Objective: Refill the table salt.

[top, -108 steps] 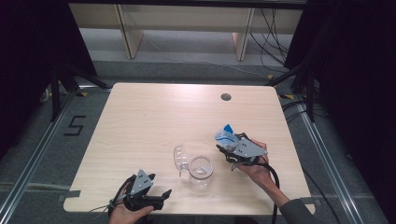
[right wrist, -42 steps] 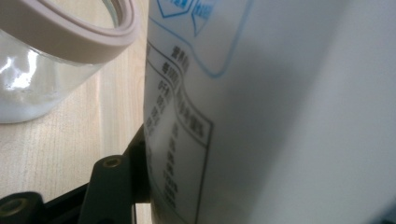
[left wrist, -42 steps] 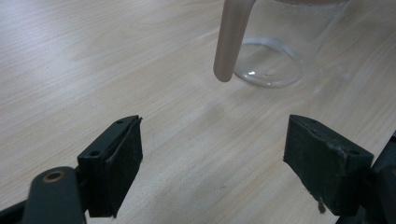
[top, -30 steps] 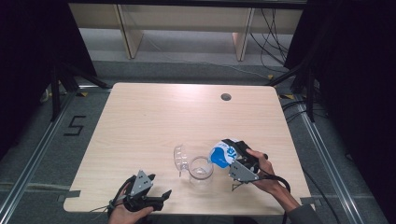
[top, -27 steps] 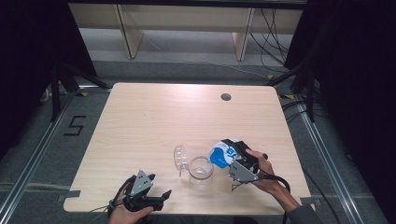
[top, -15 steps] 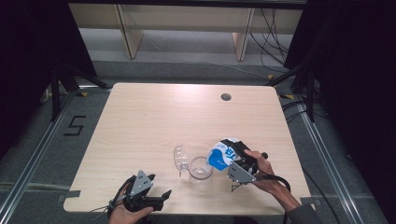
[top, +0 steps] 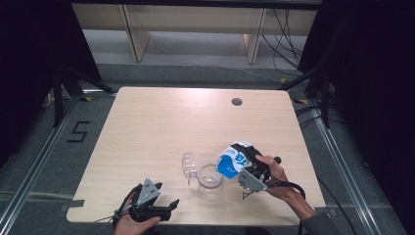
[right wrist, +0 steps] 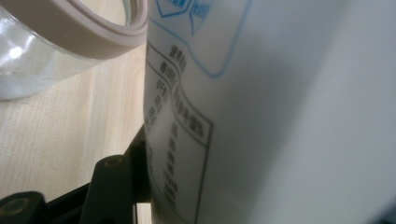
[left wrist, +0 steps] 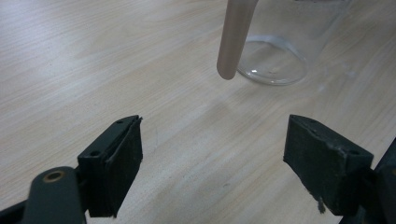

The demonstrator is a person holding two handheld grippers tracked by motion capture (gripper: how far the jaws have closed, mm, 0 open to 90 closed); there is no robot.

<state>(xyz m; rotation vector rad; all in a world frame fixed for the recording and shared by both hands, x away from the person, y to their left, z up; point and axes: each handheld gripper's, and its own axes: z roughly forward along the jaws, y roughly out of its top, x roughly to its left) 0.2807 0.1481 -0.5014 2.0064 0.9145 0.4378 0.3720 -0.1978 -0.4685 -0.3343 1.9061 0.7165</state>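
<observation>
Right hand-held gripper (top: 243,161) clamped on white-and-blue carton (top: 232,160), tipped toward open mouth of clear pitcher (top: 209,177) near front edge of desk (top: 147,117), right of centre. Carton touching or just beside pitcher rim; can't tell which. Lid (top: 188,165) hinged up on pitcher's left side. Left hand-held gripper (top: 157,211) parked at front-left edge, jaws apart, holding nothing. Risks: spout missing mouth, spill onto desk; carton walls buckling under clamp, sudden gush; pitcher unbraced, could slide or tip if carton pushes rim.
</observation>
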